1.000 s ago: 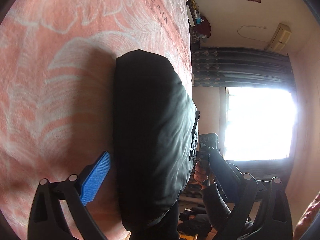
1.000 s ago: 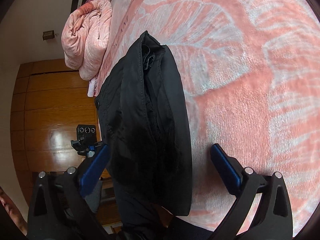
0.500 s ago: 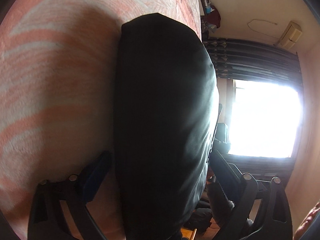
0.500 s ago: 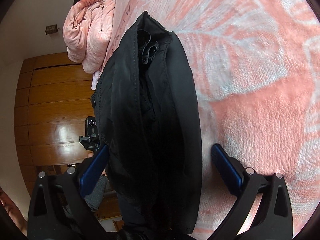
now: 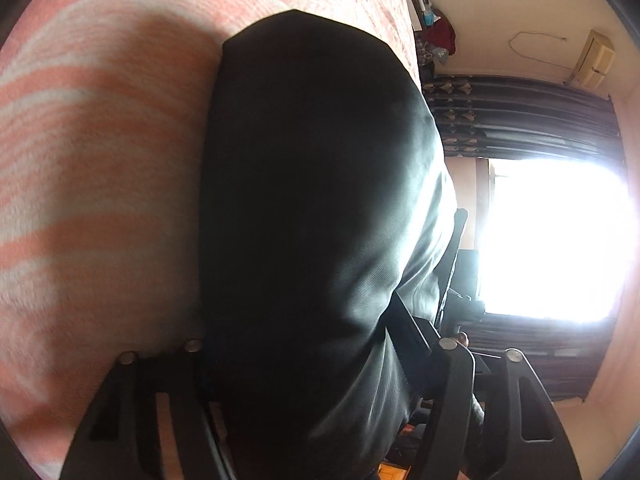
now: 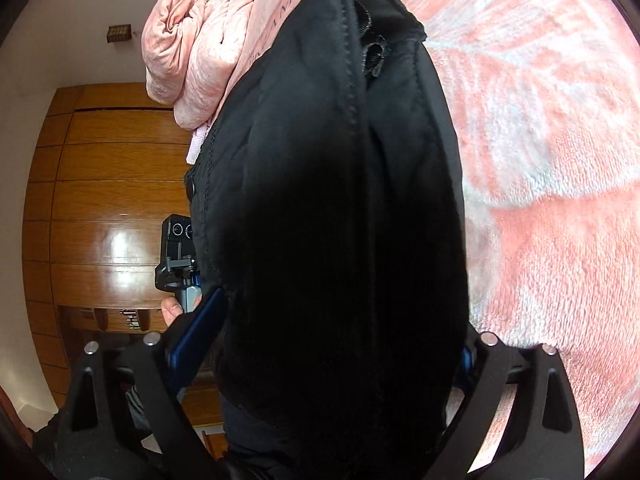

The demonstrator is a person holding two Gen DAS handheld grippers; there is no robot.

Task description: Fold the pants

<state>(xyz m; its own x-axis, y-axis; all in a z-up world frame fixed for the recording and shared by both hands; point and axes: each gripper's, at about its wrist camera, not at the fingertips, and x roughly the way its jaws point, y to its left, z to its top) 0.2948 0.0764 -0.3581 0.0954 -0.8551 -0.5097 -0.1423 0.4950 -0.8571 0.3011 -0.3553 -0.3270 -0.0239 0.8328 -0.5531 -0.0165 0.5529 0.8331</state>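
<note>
Pants: I see the black pants [image 5: 312, 216] folded into a thick bundle on the pink blanket [image 5: 92, 184], filling the middle of both wrist views.
Left gripper: my left gripper [image 5: 320, 364] has its 2 fingers spread wide, 1 on each side of the bundle; fabric hides both pads, so I cannot tell whether they press the cloth.
Right gripper: my right gripper [image 6: 332, 344] also stands wide apart, straddling the seam side of the pants [image 6: 344, 220]; its blue pad [image 6: 196, 336] sits just beside the fabric edge.
Obstruction: the bundle blocks most of each view.
Other gripper in view: the left unit with the person's hand [image 6: 172, 312] shows past the pants in the right view.
Surroundings: rolled pink quilt [image 6: 200, 44] near the waistband end; wooden wardrobe [image 6: 104, 200]; bright window [image 5: 552, 236] under dark curtains [image 5: 520, 120].
</note>
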